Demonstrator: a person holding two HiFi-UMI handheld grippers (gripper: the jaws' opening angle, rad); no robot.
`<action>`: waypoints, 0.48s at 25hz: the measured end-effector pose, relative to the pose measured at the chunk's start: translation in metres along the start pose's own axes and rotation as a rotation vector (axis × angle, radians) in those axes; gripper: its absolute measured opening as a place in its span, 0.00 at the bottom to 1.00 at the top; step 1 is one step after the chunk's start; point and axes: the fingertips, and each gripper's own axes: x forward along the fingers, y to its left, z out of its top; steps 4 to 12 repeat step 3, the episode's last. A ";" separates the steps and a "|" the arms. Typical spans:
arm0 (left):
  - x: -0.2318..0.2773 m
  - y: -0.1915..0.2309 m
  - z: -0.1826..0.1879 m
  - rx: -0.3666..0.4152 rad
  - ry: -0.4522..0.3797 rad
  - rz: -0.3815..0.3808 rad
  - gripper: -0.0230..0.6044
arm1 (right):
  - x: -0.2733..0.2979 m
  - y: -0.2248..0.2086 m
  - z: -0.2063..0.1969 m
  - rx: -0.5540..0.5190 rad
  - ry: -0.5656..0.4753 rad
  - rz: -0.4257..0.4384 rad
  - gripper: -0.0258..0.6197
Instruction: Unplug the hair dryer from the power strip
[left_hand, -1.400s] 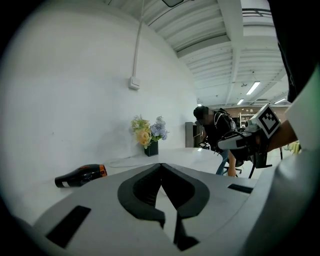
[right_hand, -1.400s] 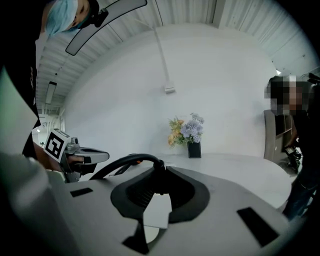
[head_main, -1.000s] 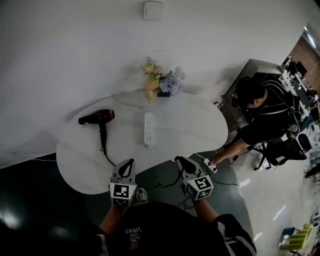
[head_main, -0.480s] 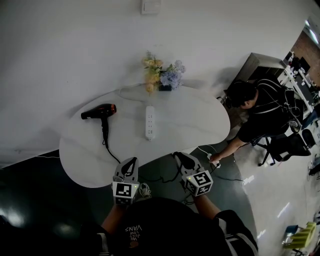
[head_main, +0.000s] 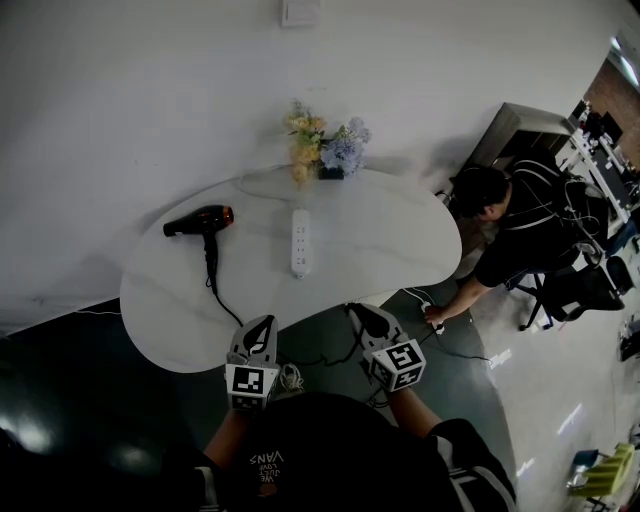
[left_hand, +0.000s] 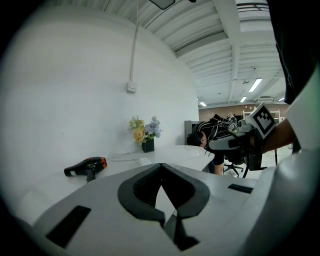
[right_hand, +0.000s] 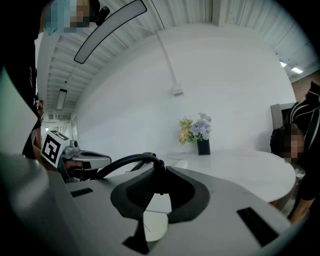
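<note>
A black hair dryer (head_main: 200, 220) with a red-orange nozzle lies on the left of the white oval table (head_main: 400, 240); it also shows in the left gripper view (left_hand: 85, 167). Its black cord (head_main: 212, 285) runs to the table's front edge. The white power strip (head_main: 299, 243) lies in the middle with no plug in it. My right gripper (head_main: 356, 313) hovers off the front edge, shut on the plug end of the black cord (right_hand: 125, 162). Beside it, my left gripper (head_main: 264, 324) is shut and empty (left_hand: 161, 166).
A small vase of flowers (head_main: 325, 150) stands at the table's far edge. A person (head_main: 515, 225) at the right bends down with a hand at a white plug on the floor (head_main: 436, 322). Cables (head_main: 320, 360) trail over the dark floor under my grippers.
Both grippers have drawn back slightly from the table's front edge, the left one more. The person at the right has leaned further down toward the floor.
</note>
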 end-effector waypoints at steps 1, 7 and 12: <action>0.000 -0.001 0.000 0.001 -0.001 0.001 0.07 | 0.000 0.000 -0.001 -0.001 0.000 0.001 0.15; 0.000 -0.002 -0.001 0.001 -0.005 0.002 0.07 | -0.001 0.000 -0.002 -0.004 0.000 0.002 0.15; 0.000 -0.002 -0.001 0.001 -0.005 0.002 0.07 | -0.001 0.000 -0.002 -0.004 0.000 0.002 0.15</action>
